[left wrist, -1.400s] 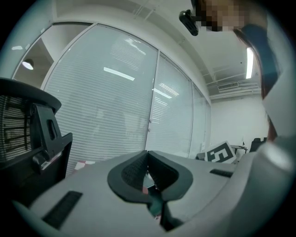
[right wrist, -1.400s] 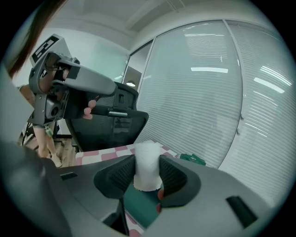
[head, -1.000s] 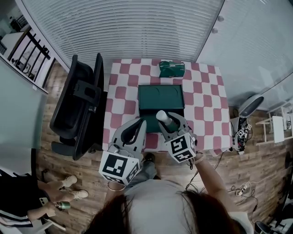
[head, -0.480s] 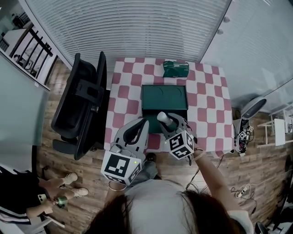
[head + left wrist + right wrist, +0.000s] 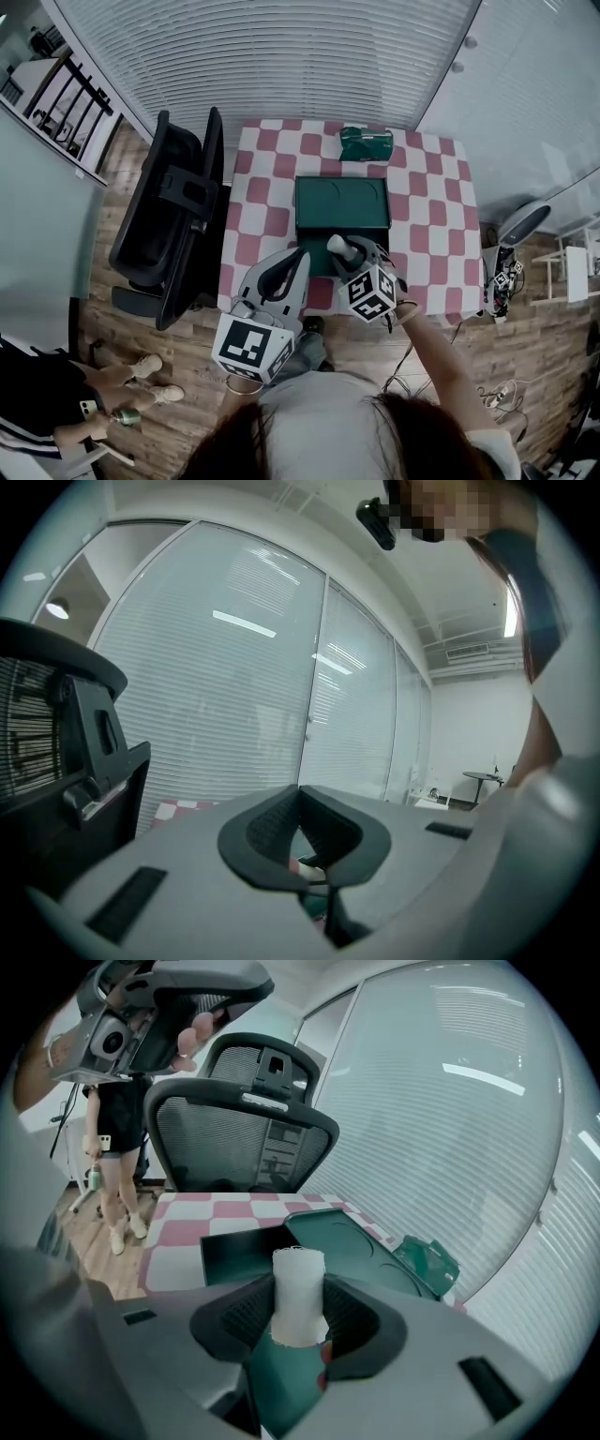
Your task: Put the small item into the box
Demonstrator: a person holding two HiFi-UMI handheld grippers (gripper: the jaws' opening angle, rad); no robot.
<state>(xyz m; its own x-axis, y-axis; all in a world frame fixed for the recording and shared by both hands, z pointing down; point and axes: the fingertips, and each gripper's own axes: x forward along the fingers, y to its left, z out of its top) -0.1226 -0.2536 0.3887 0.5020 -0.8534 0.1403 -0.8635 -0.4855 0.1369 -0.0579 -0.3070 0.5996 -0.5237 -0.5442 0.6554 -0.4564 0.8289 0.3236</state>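
Right gripper [image 5: 344, 253] grasps the white item [image 5: 298, 1290] at frame centre, hiding the near edge of the box [image 5: 342, 199]. Left gripper [image 5: 300, 829], lower centre, is clenched on nothing.

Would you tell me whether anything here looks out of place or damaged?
Nothing stands out. The green box sits open and square on the checkered cloth, a green packet lies at the far edge, and the right gripper holds the white item.

Left gripper [image 5: 300, 794] fingers together, empty; right gripper [image 5: 298, 1288] fingers clamped on small item [image 5: 298, 1312]; both held forward.
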